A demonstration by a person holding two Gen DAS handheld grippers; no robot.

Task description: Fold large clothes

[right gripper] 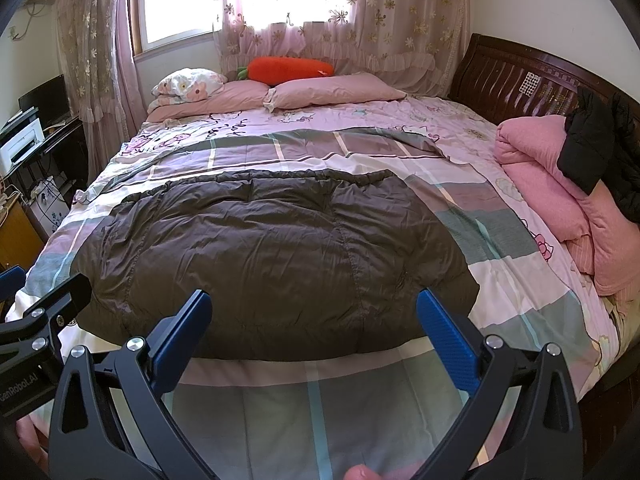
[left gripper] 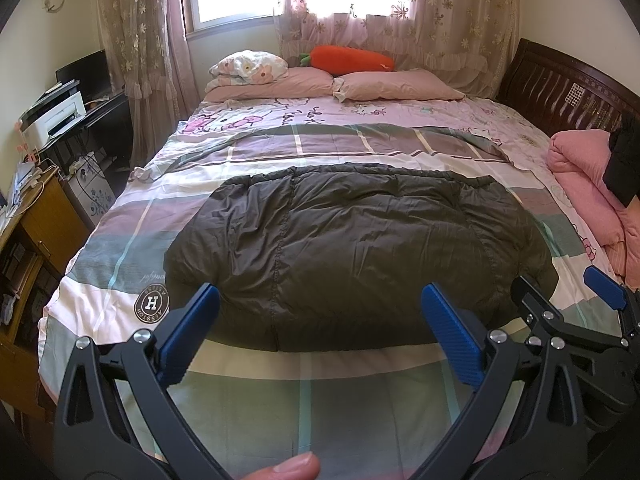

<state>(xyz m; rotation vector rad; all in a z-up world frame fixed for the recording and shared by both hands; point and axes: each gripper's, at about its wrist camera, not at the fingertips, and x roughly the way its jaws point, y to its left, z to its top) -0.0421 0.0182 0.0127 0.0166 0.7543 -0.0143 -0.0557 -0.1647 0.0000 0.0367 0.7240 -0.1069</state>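
A large dark brown padded jacket (left gripper: 352, 248) lies flat across the plaid bed cover (left gripper: 280, 400), back side up; the right wrist view shows the same jacket (right gripper: 264, 256). My left gripper (left gripper: 320, 312) hangs open just short of the jacket's near hem, nothing between its blue pads (left gripper: 192, 332). My right gripper (right gripper: 314, 316) is also open at the near hem, empty. The right gripper (left gripper: 568, 300) shows at the right edge of the left wrist view, and the left gripper (right gripper: 44, 292) at the left edge of the right wrist view.
A pink folded quilt (right gripper: 560, 184) with a black garment (right gripper: 600, 152) on it lies on the bed's right side by the wooden headboard (right gripper: 520, 76). Pillows (left gripper: 360, 84) and a carrot plush (left gripper: 348, 58) sit at the far end. A cabinet (left gripper: 36, 224) and printer (left gripper: 56, 116) stand left.
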